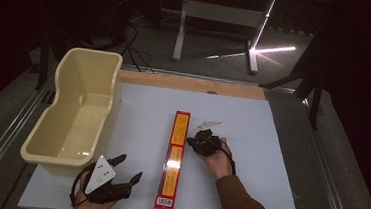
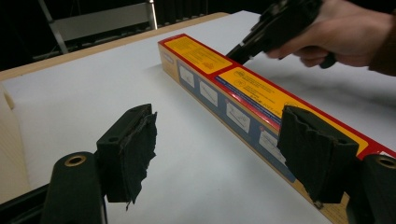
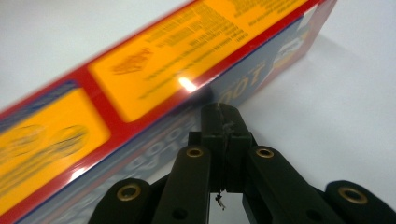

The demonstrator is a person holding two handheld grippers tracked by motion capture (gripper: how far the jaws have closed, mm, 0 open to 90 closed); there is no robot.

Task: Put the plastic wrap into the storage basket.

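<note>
Nearest me, by the desk's near edge toward its left corner, I have the left gripper (image 1: 127, 171) with its black padded jaws spread wide and nothing between them, angled toward the long, narrow red-and-yellow cardboard box (image 1: 173, 160). That box lies flat on the white desk top (image 1: 251, 140), running from the near edge away toward the middle, roughly midway between the left and right edges. I judge it light and stiff, probably a roll of kitchen wrap or foil inside, with glossy printed faces that could slip under the pads; being so long, it will swing if held at one end, so I would take it across its narrow width near the middle, or at both ends with a gripper each. Just beside its right side, about halfway up, my right gripper (image 1: 194, 142) has its jaws pressed together on nothing, the tip touching or nearly touching the box's blue side face. The printing is yellow panels with small text I cannot read; a barcode sits at the near end. Farther off, along the left edge, stands an empty cream plastic tub (image 1: 54, 127).
</note>
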